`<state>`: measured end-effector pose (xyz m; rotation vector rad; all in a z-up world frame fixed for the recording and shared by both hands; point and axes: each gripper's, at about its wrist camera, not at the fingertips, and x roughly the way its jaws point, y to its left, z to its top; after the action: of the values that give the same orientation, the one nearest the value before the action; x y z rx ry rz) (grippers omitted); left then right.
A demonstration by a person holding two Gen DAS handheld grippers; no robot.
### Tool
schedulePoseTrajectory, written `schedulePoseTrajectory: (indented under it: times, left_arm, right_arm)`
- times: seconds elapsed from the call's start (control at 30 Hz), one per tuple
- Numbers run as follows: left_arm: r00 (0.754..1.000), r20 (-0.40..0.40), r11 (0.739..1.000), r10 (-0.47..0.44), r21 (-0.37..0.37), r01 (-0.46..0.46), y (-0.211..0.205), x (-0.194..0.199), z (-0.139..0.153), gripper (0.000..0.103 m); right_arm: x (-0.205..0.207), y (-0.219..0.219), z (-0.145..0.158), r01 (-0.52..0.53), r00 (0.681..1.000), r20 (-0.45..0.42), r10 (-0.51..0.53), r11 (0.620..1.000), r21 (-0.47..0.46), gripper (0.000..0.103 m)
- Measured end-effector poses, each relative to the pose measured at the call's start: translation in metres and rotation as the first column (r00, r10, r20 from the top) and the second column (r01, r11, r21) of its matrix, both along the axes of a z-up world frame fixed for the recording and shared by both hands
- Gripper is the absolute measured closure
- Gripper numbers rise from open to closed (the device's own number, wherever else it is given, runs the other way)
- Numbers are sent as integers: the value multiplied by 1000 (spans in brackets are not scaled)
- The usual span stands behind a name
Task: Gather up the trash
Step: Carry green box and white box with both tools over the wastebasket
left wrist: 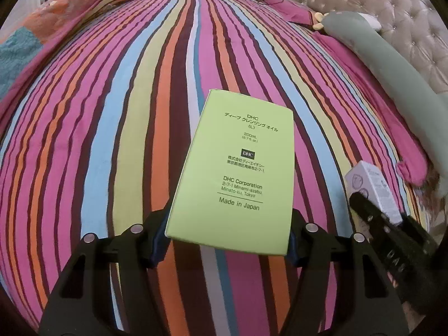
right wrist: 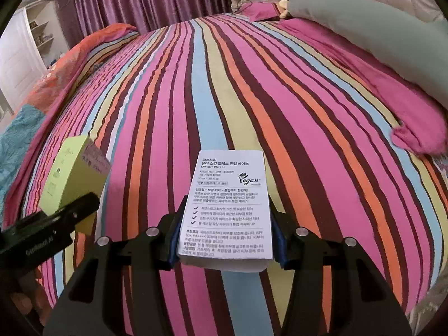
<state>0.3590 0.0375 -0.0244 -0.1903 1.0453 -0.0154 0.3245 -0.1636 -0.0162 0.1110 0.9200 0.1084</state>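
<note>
Matte lime-green cardboard, flat-faced and sharp-edged: one tall green carton (left wrist: 232,168) clamped at its near end between the blue pads of the left gripper (left wrist: 228,238), held off the bedspread (left wrist: 112,140), black print running down its smooth top face. Seen again at the left edge of the right wrist view (right wrist: 70,179), with a pale sticker on its far end and the black arm of the left gripper (right wrist: 56,221) across it.

Farther right, smooth white card, narrower and slimmer: one white carton (right wrist: 228,207) covered in small black print, pinched at its near end by the right gripper (right wrist: 225,247), jaws closed on its two long sides. Visible too at the right edge of the left wrist view (left wrist: 372,184), beside the black finger of the right gripper (left wrist: 392,232).

Below both, crinkled woven cotton in long stripes of pink, maroon, orange, sky blue and yellow-green. Two cartons, two grippers, each clamped on one.

Far right, one long sage-green bolster (right wrist: 364,28), soft and rounded, lying on one pink pillow (right wrist: 392,106), against one buttoned, tufted headboard (left wrist: 392,14).
</note>
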Motion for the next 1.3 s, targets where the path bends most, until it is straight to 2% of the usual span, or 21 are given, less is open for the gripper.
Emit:
schedulePoseTrajectory:
  times: [0.7, 1.3]
  left_arm:
    - [1000, 7, 1000, 0, -3, 0, -2, -126, -6, 41]
    - [999, 16, 1000, -28, 9, 28, -6, -190, -6, 41]
  right_arm:
    - [-88, -21, 1, 28, 1000, -5, -28, 999, 28, 55]
    - [-139, -21, 10, -6, 1000, 21, 5, 999, 45, 55]
